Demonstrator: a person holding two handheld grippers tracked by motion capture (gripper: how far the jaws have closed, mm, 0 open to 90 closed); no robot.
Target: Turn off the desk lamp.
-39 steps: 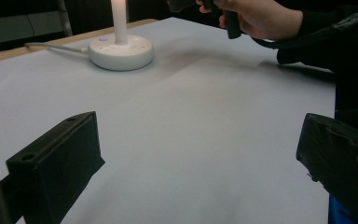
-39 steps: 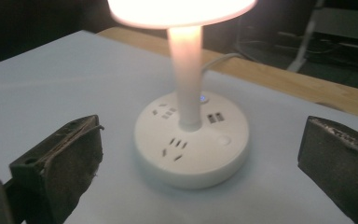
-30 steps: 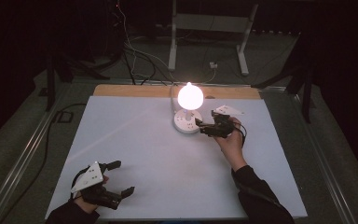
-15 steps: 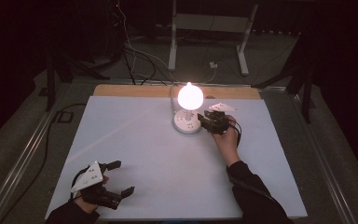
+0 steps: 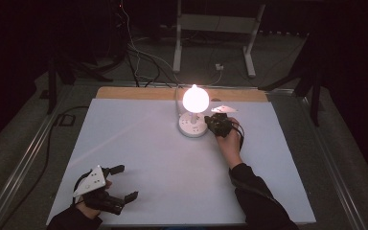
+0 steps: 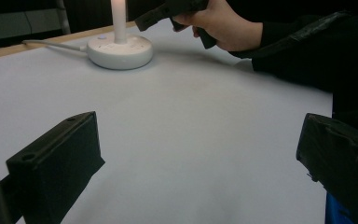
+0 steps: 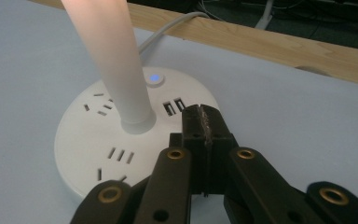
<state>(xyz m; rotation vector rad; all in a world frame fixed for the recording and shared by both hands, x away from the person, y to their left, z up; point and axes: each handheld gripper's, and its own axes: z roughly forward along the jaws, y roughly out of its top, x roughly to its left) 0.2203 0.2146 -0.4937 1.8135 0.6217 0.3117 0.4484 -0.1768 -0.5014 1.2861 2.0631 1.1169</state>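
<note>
At the near left, the left gripper (image 5: 120, 183) rested on the white table (image 5: 148, 143) with jaws spread wide, nothing between them. Toward the far middle stood the lit lamp (image 5: 195, 98) on its round socket base (image 7: 98, 144), its bulb lost in glare. The right gripper (image 7: 204, 122), jaws just closed together on nothing, hovered over the base's right rim; contact was unclear.
</note>
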